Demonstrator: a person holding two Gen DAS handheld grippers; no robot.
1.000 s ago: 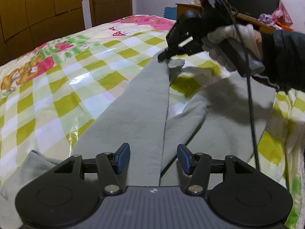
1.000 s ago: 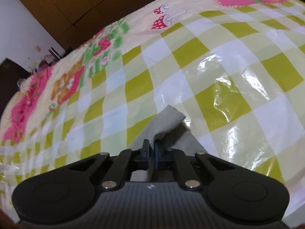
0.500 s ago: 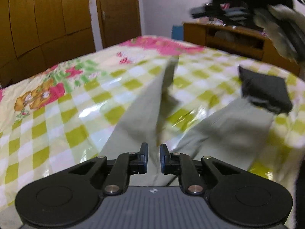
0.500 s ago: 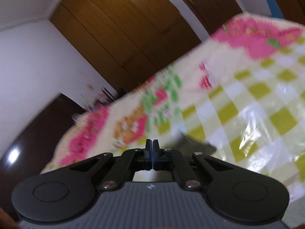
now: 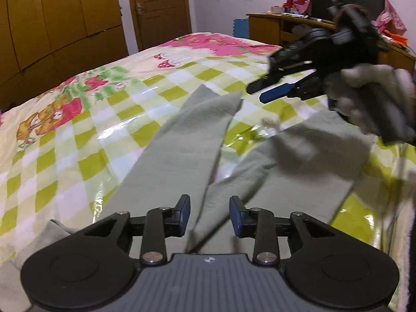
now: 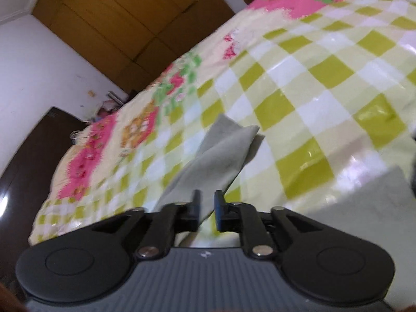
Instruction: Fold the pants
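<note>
Grey-green pants [image 5: 182, 150] lie spread on the checked bed cover [image 5: 65, 156]. One leg runs straight away from me to its cuff [image 5: 215, 98]; the other leg [image 5: 312, 161] angles off to the right. My left gripper [image 5: 209, 215] hovers low over the near part. Its jaws are opening, with a raised fold of the fabric between them and the pads clear of it. My right gripper [image 5: 275, 91], in a gloved hand [image 5: 369, 98], hangs above the bed past the right leg. Its jaws are opening with nothing in them. The right wrist view shows this gripper [image 6: 208, 209] just short of the cuff [image 6: 226, 148].
Brown wardrobes [image 5: 52, 26] and a door [image 5: 158, 7] stand behind the bed. A wooden desk [image 5: 275, 26] with clutter and a dark screen sits at the back right. Pink-patterned cover [image 5: 208, 44] fills the far end of the bed.
Half a second ago both grippers were shut on the pant leg, held up taut. Now the leg lies flat on the bed, both jaws have parted, and the right gripper has drawn back.
</note>
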